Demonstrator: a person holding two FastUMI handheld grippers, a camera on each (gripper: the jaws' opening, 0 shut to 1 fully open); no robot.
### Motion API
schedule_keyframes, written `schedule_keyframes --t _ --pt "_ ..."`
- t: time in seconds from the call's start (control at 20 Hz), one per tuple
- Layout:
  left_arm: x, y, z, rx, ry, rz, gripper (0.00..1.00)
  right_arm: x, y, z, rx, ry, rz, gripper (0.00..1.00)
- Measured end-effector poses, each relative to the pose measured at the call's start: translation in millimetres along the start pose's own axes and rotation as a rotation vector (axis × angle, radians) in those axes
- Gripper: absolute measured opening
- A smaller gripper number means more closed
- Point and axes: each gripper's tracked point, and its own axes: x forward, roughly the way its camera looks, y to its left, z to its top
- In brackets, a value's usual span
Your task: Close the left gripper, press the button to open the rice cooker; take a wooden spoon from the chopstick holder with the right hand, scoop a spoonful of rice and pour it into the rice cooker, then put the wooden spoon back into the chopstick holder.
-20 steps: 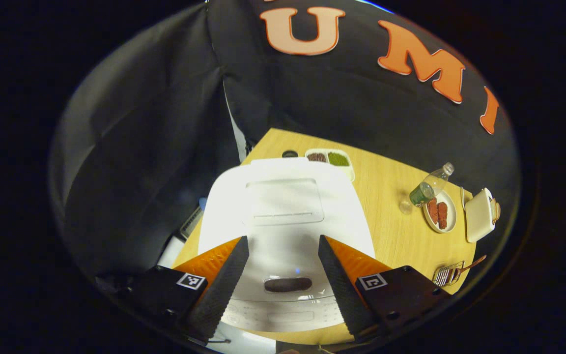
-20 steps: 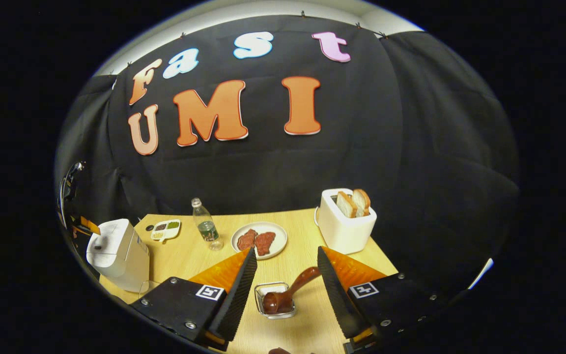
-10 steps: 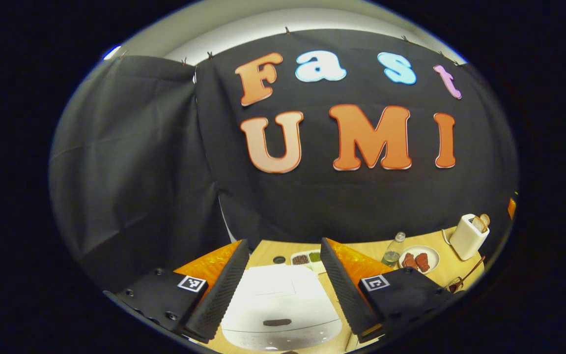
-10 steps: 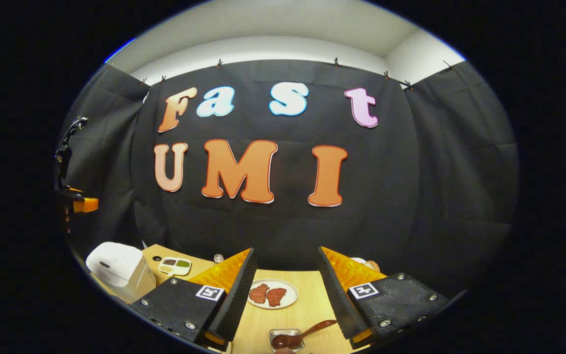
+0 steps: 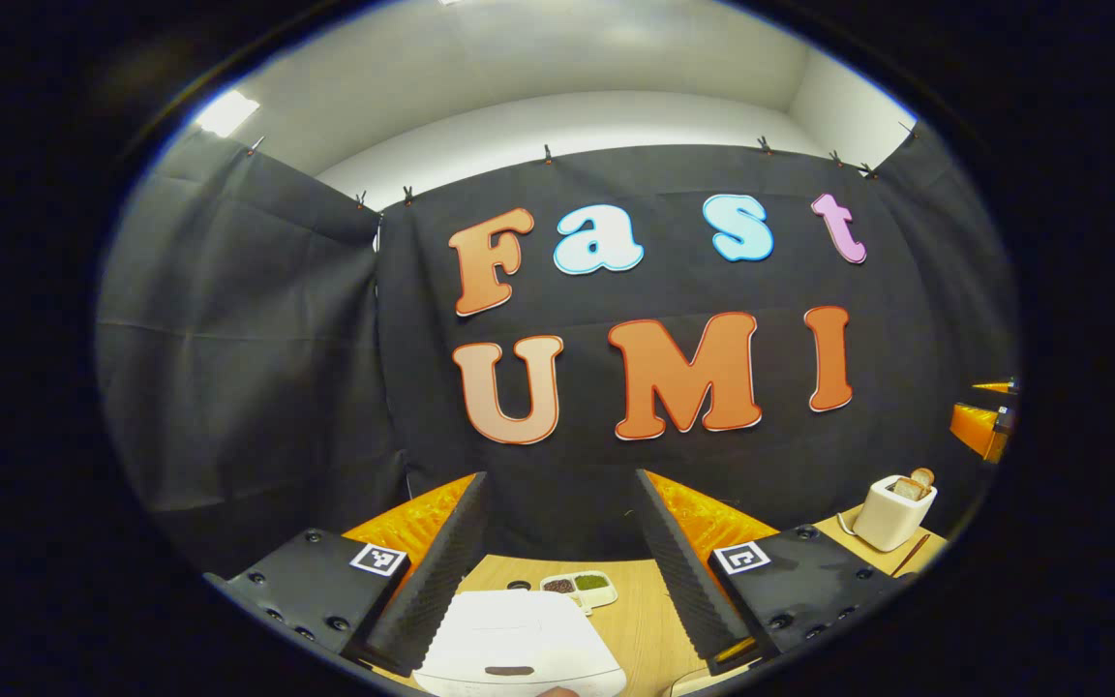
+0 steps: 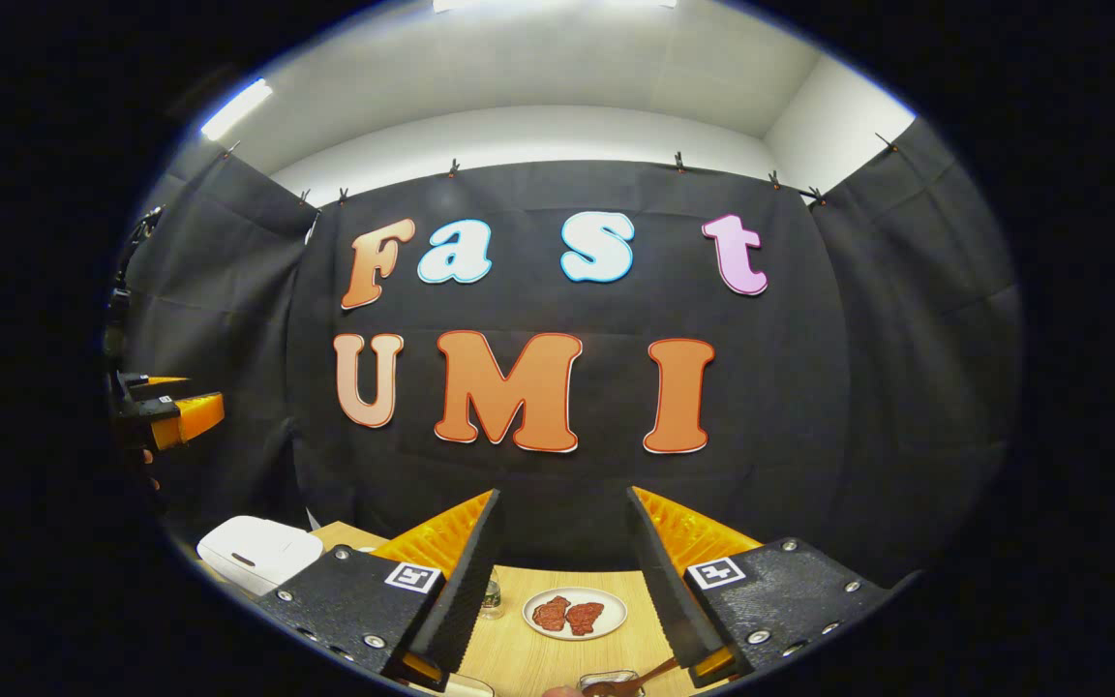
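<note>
My left gripper (image 5: pixel 559 476) is open and held high, with nothing between its fingers. Below it, at the bottom of the left gripper view, sits the white rice cooker (image 5: pixel 519 647), its lid down and its dark button (image 5: pixel 509 670) facing me. My right gripper (image 6: pixel 562 492) is also open and empty, raised well above the table. The metal chopstick holder (image 6: pixel 609 683) with the wooden spoon (image 6: pixel 652 671) peeks in at the bottom edge of the right gripper view. There the rice cooker (image 6: pixel 257 550) stands at the lower left, and the left gripper (image 6: pixel 175 414) hangs above it.
A divided dish of grains (image 5: pixel 579 585) lies behind the cooker. A white toaster with bread (image 5: pixel 891 511) stands at the table's right end. A plate with meat (image 6: pixel 574 613) and a clear bottle (image 6: pixel 492 595) sit mid-table on the wooden top (image 6: pixel 538 658).
Both grippers have lifted and tipped upward, so the table and its objects have slid to the bottom of both views. Both stay open and empty.
</note>
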Motion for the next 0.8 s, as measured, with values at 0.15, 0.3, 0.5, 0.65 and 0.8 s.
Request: schedule_keyframes --t 0.15,0.3,0.5,0.65,0.8 --pt "-7.7 -19.1 -0.6 -0.001 -0.025 -0.036 1.00 2.9 6.6 -0.8 -0.020 -0.007 0.012 0.78" --pt "-7.5 -29.7 -2.6 0.019 -0.031 -0.065 1.00 1.6 9.6 -3.7 -0.023 0.003 0.016 0.78" --pt "-6.7 -32.7 2.6 0.015 -0.077 -0.079 0.98 2.7 12.2 -6.9 -0.010 0.003 0.025 0.82" --pt "-7.6 -37.3 -6.3 0.012 -0.051 -0.088 0.99 4.7 14.1 -9.4 -0.021 0.009 0.023 0.82" --pt "-3.8 -39.4 -15.2 0.008 -0.018 -0.095 0.99 6.7 17.9 -11.4 -0.024 0.017 0.030 0.87"
